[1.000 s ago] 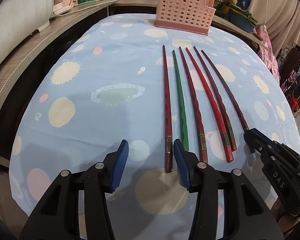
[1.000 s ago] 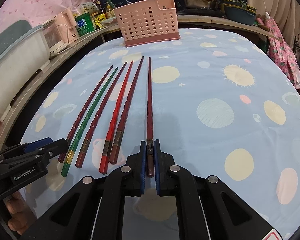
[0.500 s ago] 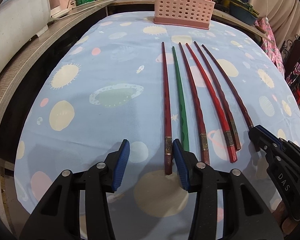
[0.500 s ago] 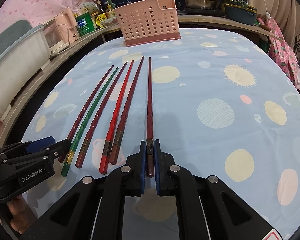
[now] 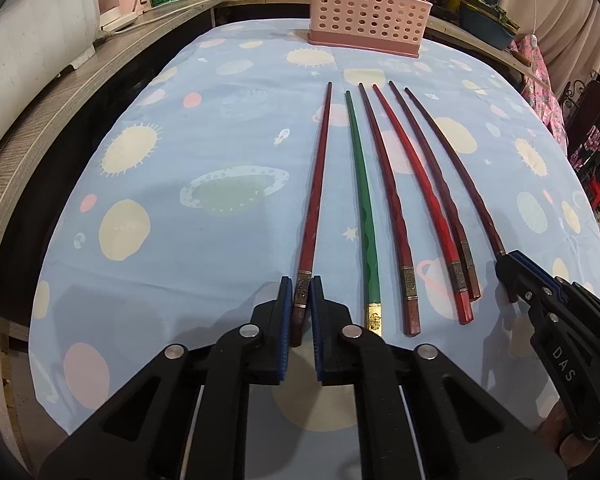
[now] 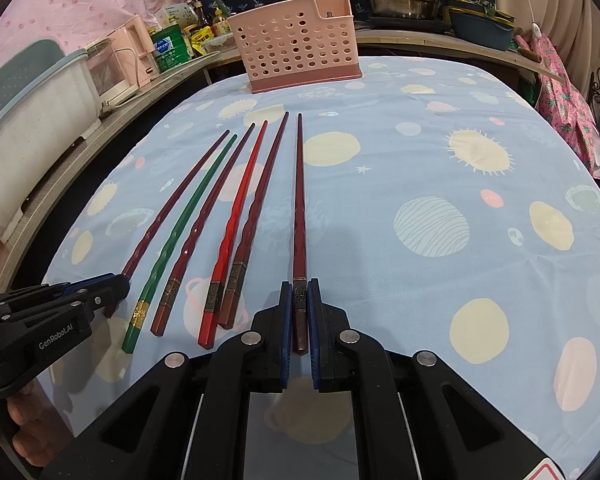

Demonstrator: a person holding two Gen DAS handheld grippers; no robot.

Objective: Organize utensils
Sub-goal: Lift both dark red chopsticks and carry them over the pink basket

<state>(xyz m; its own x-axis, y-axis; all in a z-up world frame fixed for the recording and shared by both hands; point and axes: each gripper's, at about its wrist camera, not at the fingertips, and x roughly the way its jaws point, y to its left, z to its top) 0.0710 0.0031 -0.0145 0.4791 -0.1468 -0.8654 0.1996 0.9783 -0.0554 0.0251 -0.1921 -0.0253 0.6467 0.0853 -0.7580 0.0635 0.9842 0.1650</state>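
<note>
1. L gripper (image 5: 300,312) clamped on butt end of leftmost dark-red chopstick (image 5: 314,200); R gripper (image 6: 299,314) clamped on rightmost dark-red chopstick (image 6: 299,216).
2. Both sticks flat on planet-print tablecloth (image 6: 420,152); four others lie between them.
3. Step: grasp made, lift pending.
4. Next: raise both, carry to pink perforated holder (image 6: 296,56) at far edge, drop tips in.

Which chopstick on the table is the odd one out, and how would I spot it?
Start at the pink perforated basket at the table's far end, then look down to the row of six chopsticks on the planet-print cloth. The green chopstick lies second from the left, the only green one among reds and browns, with a gold band.
</note>
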